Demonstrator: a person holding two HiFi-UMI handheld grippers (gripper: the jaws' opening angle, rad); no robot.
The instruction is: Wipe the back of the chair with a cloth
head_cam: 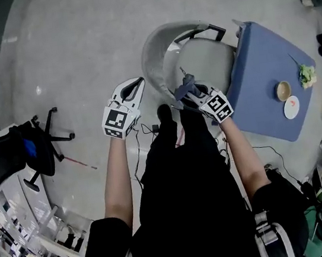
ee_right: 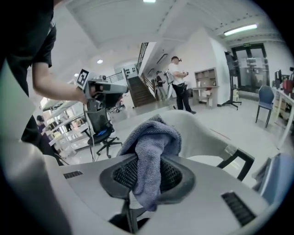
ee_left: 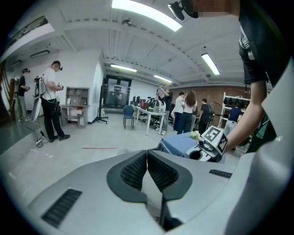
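Right tongs (ee_right: 147, 170) gripping cloth (ee_right: 151, 137), bunched end toward chair (ee_right: 198, 131)

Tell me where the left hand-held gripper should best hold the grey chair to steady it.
Probably the top rim of the backrest of the chair, from above: the shell is thin there, and its curve passes close to the left hand-held gripper, whose shut jaws must open first.
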